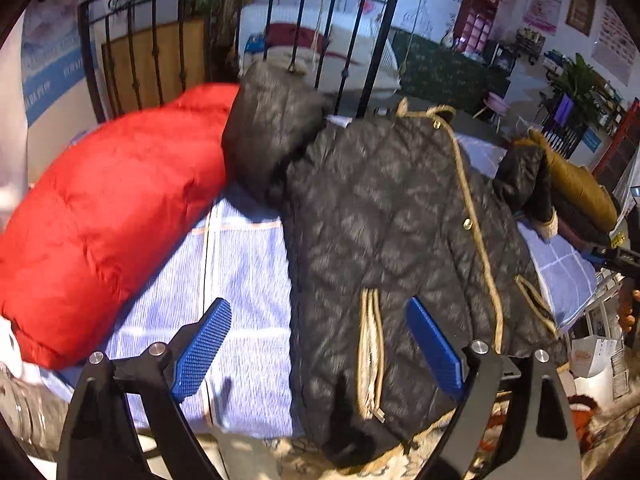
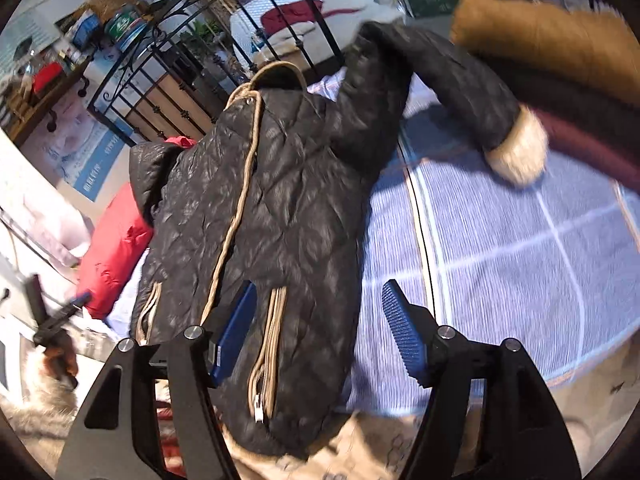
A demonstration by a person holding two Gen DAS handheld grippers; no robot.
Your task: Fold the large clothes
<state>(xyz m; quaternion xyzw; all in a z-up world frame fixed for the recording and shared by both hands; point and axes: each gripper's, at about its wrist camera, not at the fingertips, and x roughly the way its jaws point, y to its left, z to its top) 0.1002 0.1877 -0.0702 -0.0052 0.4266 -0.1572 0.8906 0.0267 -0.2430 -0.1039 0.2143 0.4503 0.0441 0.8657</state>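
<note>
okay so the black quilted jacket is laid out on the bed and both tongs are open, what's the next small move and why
Probably lower both tongs onto the hem of the black jacket. The left tongs and right tongs hang open with nothing held, each straddling a bottom corner beside a zip pocket; the jacket lies flat on the blue sheet, unfolded.

Black iron bedframe (image 1: 240, 40) behind; potted plant (image 1: 580, 80) (far right).
</note>
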